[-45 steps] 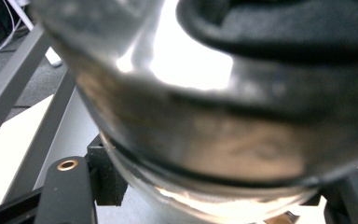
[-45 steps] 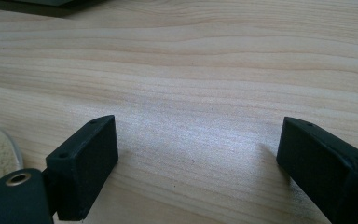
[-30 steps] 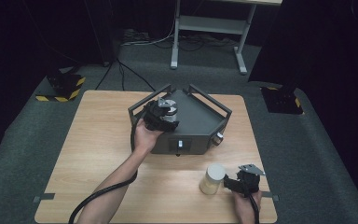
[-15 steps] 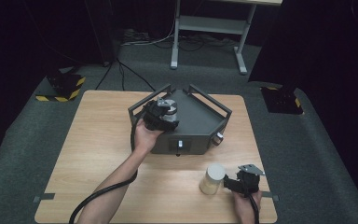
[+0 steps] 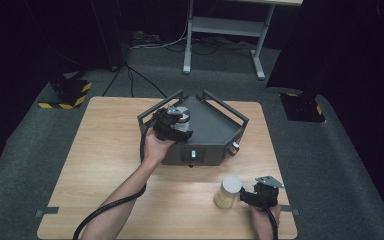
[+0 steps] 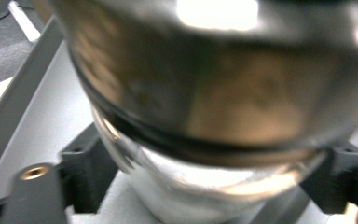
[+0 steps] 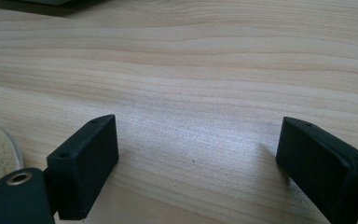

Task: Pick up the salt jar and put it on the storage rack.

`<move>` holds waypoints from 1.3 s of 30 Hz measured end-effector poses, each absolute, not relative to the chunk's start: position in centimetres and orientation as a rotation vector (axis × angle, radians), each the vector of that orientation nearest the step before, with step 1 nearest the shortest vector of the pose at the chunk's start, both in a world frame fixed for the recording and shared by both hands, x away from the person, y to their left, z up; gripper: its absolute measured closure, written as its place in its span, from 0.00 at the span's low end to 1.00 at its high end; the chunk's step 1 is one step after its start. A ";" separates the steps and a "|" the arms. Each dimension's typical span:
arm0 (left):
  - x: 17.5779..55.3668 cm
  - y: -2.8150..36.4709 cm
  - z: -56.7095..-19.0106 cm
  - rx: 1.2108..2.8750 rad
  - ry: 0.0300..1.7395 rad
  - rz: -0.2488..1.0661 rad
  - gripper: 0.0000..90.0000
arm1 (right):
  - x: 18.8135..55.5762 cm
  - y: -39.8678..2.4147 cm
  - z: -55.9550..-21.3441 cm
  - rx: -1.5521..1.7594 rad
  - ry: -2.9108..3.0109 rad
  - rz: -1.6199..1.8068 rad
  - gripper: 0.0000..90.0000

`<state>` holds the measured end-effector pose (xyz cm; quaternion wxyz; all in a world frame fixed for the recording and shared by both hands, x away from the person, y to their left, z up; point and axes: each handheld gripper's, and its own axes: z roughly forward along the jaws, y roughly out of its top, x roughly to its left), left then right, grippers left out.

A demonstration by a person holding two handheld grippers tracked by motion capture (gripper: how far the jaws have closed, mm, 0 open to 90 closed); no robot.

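While the left hand (image 5: 156,145) reaches over the dark grey box (image 5: 207,137) mid-table, left gripper (image 5: 174,121) sits atop it w/ jaws clamped on either side of a glass jar w/ metal lid (image 6: 205,93); jar stands on the box's top at its left part. Box has raised rails & a knob on its right front corner. Further right, near the table (image 5: 95,165) front edge, a capped jar of pale grains (image 5: 227,191) stands just left of the right gripper (image 5: 247,196), whose jaws are spread wide w/ nothing between, bare wood underneath.
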<state>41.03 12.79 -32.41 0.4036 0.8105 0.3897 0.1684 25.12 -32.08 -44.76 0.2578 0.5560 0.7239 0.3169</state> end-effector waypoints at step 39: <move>30.4 19.3 -33.5 2.034 0.936 0.523 0.03 | 25.1 -32.1 -44.8 1.505 1.965 0.859 0.14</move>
